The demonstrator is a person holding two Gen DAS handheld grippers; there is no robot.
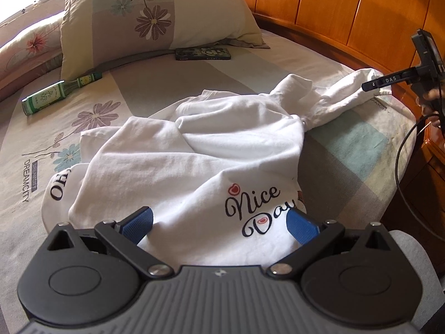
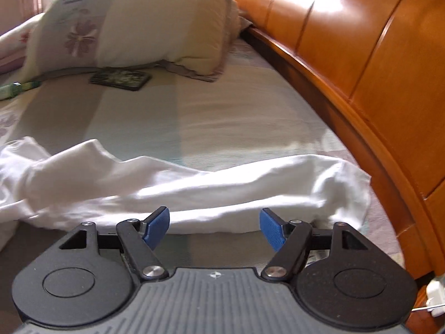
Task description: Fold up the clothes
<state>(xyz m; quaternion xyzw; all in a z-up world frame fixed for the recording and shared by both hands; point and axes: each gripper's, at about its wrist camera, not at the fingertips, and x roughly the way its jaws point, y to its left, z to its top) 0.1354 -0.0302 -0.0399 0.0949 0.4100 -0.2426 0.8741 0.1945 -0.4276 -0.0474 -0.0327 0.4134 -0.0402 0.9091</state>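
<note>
- Left wrist view: a bed (image 1: pixel 155 83) covered in a pale sheet printed with flowers and the word DREAMCITY fills the frame, with a curved orange wooden headboard (image 1: pixel 347 8) along its far right edge.
- A white T-shirt (image 1: pixel 200 150) lies crumpled in the middle of the bed, its "Nice Day" print turned toward the camera; one end stretches out toward the headboard.
- The left gripper (image 1: pixel 219 222) stands wide, its blue pads on either side of the shirt's near edge — the cloth bunches between them, not pinched.
- A matching pillow (image 1: pixel 155 14) leans at the far end beside the headboard; a dark phone (image 1: pixel 203 53) lies just in front of it, and a green bottle (image 1: pixel 55 94) lies on its side further from the headboard.
- The other tool shows at the right edge, by the shirt's far end.
- Right wrist view: the right gripper (image 2: pixel 214 228) is spread wide and empty — it hangs just short of the shirt's stretched end, which reaches nearly to the headboard.
- Bright window light falls behind the pillow.
</note>
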